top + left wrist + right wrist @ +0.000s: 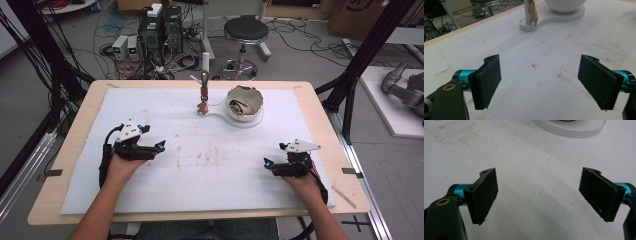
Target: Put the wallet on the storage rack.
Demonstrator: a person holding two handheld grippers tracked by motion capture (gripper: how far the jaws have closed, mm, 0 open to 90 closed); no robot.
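Note:
A white stand (220,116) lies at the back middle of the white mat (200,180). Its thin post (205,75) carries a small brown figure (202,106) hanging on a clip. Beside it a white bowl (244,104) rests on the stand's round end, with something coiled inside. My left gripper (152,136) is at the mat's left, open and empty, its jaws pointing right. My right gripper (274,154) is at the right, open and empty. In the left gripper view the gripper (540,82) faces the figure (533,15) and the bowl (564,5). In the right gripper view the gripper (539,197) faces the stand's rim (574,130).
The mat covers most of a wooden table (70,150) and is stained brown at its middle (205,157). On the floor behind the table are a stool (245,32), computer towers (160,30) and loose cables. Black frame posts stand at both sides.

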